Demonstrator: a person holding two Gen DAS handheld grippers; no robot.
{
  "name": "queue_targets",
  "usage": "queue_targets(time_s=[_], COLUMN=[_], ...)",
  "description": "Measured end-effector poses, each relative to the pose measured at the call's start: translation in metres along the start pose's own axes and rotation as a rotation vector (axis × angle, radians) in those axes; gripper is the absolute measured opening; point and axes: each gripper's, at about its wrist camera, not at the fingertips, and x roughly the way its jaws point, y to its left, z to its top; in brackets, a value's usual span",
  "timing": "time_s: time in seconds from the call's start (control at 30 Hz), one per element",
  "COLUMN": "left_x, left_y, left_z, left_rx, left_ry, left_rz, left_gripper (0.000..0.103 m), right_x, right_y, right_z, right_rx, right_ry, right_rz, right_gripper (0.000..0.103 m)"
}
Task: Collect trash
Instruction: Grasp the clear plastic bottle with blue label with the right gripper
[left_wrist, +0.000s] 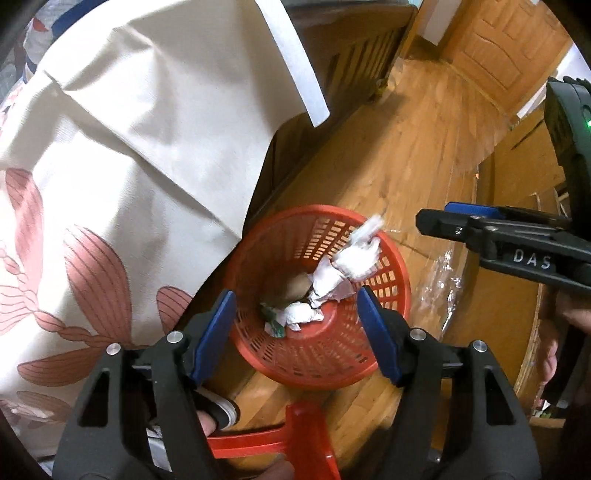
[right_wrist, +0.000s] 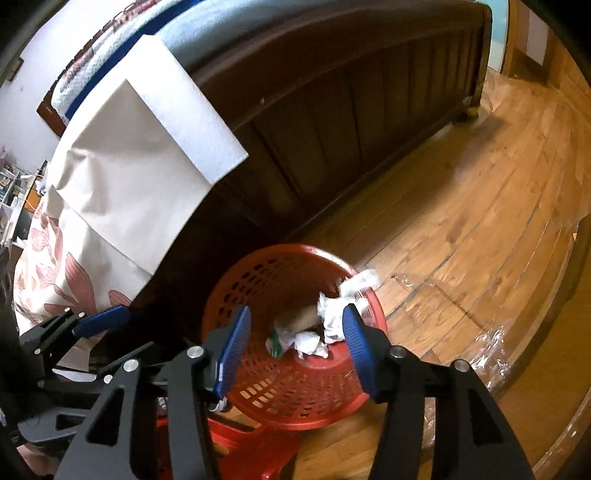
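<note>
Wooden floor (right_wrist: 461, 221) carries a red basket (right_wrist: 258, 280) beside the bed (right_wrist: 332, 92).

You see: red basket (left_wrist: 391, 306) ×1 | crumpled white papers (left_wrist: 354, 258) ≥3, exact count unclear | red stool (left_wrist: 295, 435) ×1 | bed (right_wrist: 332, 92) ×1

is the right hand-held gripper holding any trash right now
No, the right hand-held gripper is open and empty above the red basket, where crumpled paper lies.

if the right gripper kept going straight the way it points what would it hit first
Most likely the crumpled paper lying inside the red basket. The right gripper, jaws open and empty, aims into the basket's mouth; depth is unclear, so it might clip the near rim first.
</note>
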Motion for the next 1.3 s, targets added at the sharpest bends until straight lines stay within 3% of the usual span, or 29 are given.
queue_targets(time_s=[0.3,0.47,0.57,0.67,0.77,0.93,1.1,1.3], left_x=[-0.026,-0.088,-0.132,-0.185,-0.226,-0.254,-0.251,-0.249], left_y=[0.010,0.034,0.066,0.126,0.211,0.316,0.383,0.409], left_z=[0.002,-0.003,-0.011,-0.028,-0.053,-0.093,-0.132,-0.147], left_rx=[-0.033,-0.070,-0.125,-0.249,-0.407,-0.594,-0.758,-0.809], left_ry=[-0.058,-0.165,-0.226,-0.309,-0.362,-0.421,-0.441,-0.455], left_rz=[-0.007,0.004,0.079,0.166,0.257,0.401,0.448,0.477], left_gripper=[0.068,0.068,0.068,0.076,0.077,0.079,0.079,0.079], right_x=[-0.036,-0.076,-0.102,-0.118,-0.119,-0.073,-0.021,0.054], right_y=[0.018,0.067,0.113,0.168,0.239,0.384,0.524,0.650], right_z=[0.022,0.047,0.067,0.088,0.110,0.140,0.149,0.173], right_rx=[-0.041,-0.149,-0.240,-0.327,-0.423,-0.610,-0.797,-0.867], right_ry=[-0.068,-0.149,-0.202,-0.243,-0.262,-0.241,-0.237,-0.239], right_rz=[0.025,0.051,0.093,0.159,0.240,0.339,0.387,0.339], right_gripper=[0.053,0.057,0.059,0.062,0.066,0.067,0.068,0.068])
